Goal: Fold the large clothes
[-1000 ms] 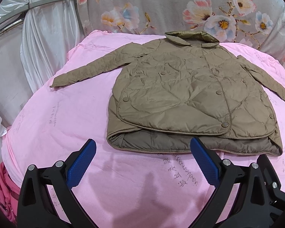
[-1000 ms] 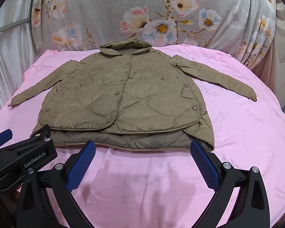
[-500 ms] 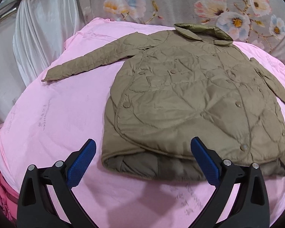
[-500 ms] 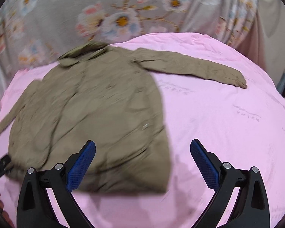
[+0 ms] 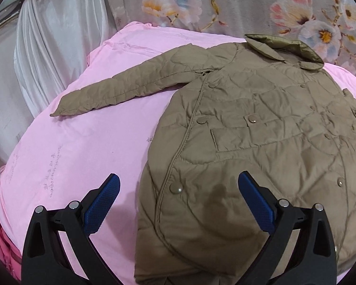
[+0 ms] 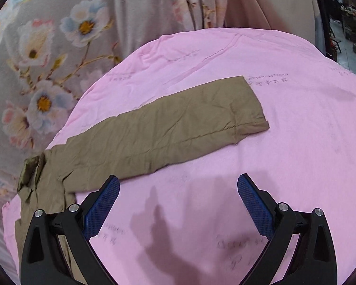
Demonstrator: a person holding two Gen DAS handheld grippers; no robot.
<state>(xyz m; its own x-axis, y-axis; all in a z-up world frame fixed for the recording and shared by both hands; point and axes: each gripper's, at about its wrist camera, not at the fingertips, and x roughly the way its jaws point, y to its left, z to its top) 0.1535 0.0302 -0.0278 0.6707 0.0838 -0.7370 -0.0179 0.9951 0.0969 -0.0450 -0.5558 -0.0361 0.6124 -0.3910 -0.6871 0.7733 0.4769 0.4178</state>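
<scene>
An olive quilted jacket (image 5: 261, 147) lies buttoned and flat on a pink sheet (image 5: 83, 156), collar toward the far side. Its left sleeve (image 5: 130, 85) stretches out to the left. My left gripper (image 5: 178, 197) hangs open over the jacket's lower left front, holding nothing. In the right wrist view the jacket's other sleeve (image 6: 168, 128) lies spread across the pink sheet (image 6: 284, 154), its cuff (image 6: 251, 109) pointing right. My right gripper (image 6: 178, 199) is open just in front of that sleeve, above bare sheet, with nothing between its fingers.
A floral curtain (image 5: 261, 7) hangs behind the bed, and white drapes (image 5: 47, 47) hang at the left. A red cloth bundle (image 5: 2, 244) sits below the bed's left edge. The floral curtain (image 6: 59, 59) also fills the right wrist view's left side.
Both grippers moved forward. The left one went from in front of the hem to over the jacket's lower left. The right one swung right, off the jacket body toward the outstretched sleeve.
</scene>
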